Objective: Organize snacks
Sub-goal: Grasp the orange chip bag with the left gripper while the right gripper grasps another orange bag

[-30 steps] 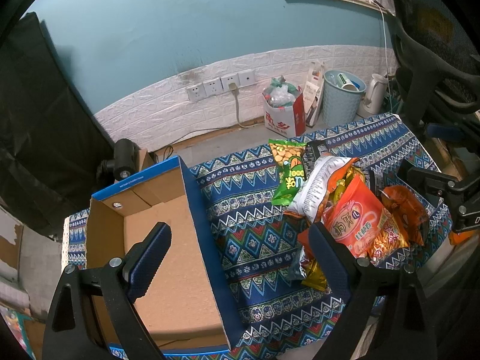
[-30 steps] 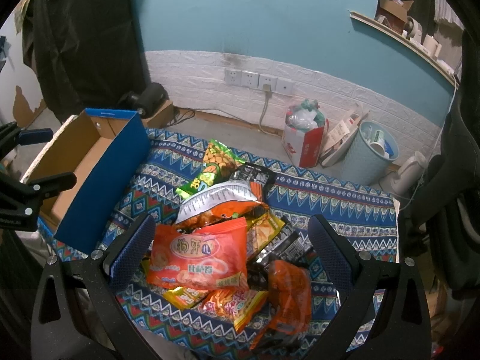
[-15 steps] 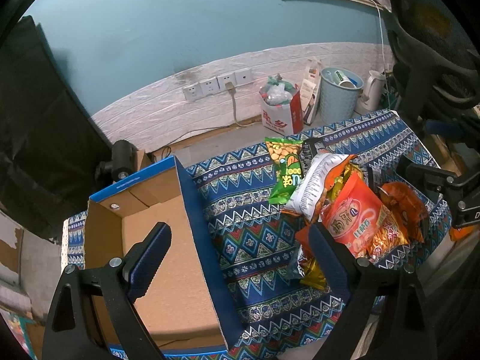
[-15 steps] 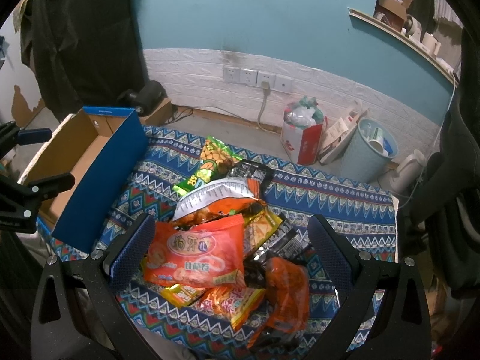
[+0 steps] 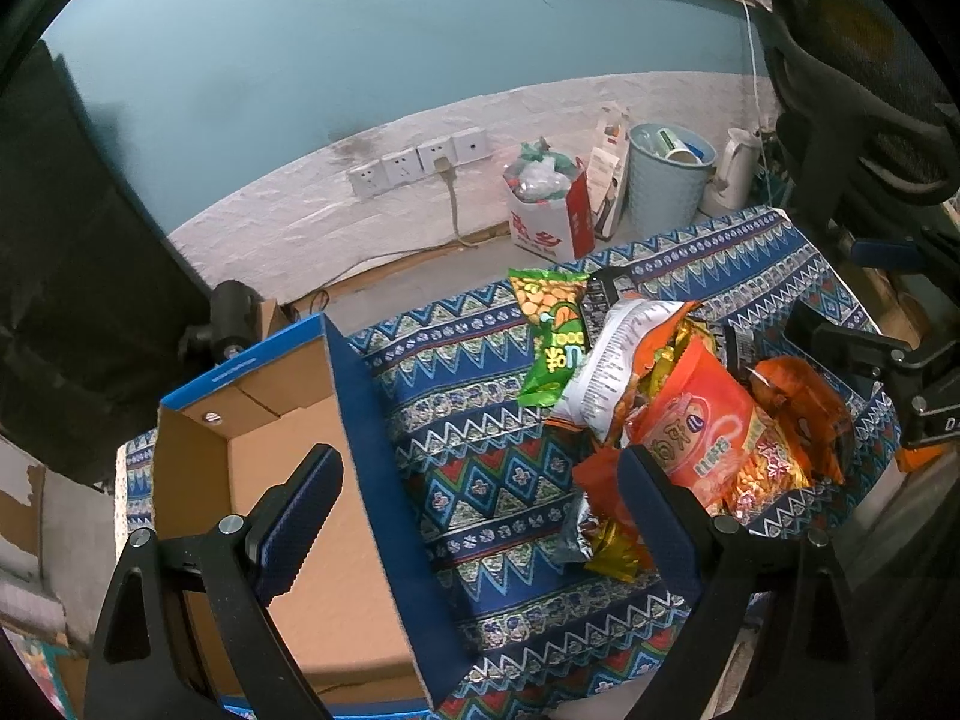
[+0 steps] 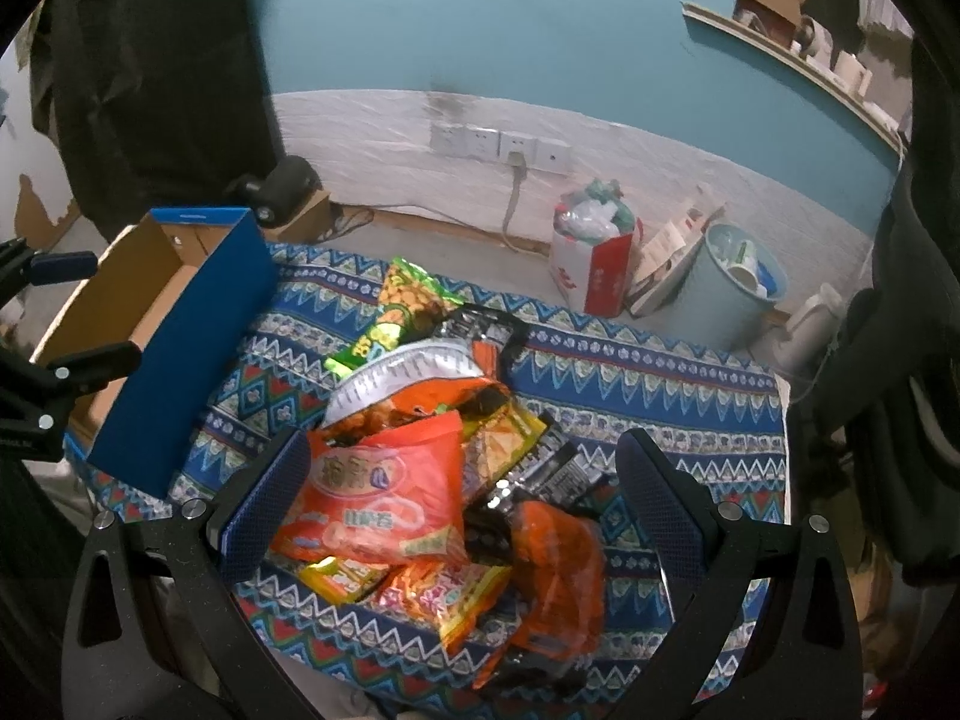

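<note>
Snack pile [image 6: 432,480] w/ both hand-held grippers spread, empty box [image 5: 288,480] nearby

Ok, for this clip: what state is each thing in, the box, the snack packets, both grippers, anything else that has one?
cardboard box: open-topped, nothing in it.
snack pile: heaped on the patterned cloth, outside the box.
green snack bag: sealed, lying flat at the pile's far edge.
orange snack bag: sealed, on top of the pile.
left gripper: open, holding nothing.
right gripper: open, above the pile, holding nothing.
waste bin: uncovered, with rubbish inside.
</note>
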A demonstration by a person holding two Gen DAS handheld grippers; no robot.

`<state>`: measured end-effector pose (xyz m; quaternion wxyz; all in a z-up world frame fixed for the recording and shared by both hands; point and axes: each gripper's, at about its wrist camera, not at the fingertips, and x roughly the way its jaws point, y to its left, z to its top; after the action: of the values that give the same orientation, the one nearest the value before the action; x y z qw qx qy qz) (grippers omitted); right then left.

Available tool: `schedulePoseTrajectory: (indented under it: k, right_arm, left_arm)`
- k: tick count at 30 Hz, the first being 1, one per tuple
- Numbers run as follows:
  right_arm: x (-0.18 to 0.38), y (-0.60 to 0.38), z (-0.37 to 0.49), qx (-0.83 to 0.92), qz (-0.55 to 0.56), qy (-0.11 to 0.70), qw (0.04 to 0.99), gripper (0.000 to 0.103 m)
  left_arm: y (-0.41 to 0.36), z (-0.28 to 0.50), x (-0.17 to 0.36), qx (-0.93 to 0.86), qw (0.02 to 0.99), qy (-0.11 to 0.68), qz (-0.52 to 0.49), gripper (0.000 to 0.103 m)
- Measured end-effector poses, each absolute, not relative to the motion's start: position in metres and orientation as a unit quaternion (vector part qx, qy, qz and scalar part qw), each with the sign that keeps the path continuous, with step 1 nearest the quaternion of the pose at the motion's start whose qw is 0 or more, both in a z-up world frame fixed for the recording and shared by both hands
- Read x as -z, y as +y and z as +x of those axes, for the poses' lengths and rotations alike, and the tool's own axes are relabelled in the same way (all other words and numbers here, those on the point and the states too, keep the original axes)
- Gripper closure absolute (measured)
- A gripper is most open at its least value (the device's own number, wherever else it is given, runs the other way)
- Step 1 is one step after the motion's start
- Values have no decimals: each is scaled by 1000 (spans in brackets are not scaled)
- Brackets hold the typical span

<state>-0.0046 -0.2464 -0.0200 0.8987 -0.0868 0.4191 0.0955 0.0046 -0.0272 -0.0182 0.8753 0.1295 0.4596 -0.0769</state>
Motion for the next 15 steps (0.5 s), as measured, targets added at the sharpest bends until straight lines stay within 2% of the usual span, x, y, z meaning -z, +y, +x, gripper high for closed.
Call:
schedulePoseTrajectory:
  k: [15]
  right_arm:
    - [68, -307, 8, -34, -63, 486, 871, 3]
  left_arm:
    - [-77, 23, 56, 146, 846, 491, 148, 9]
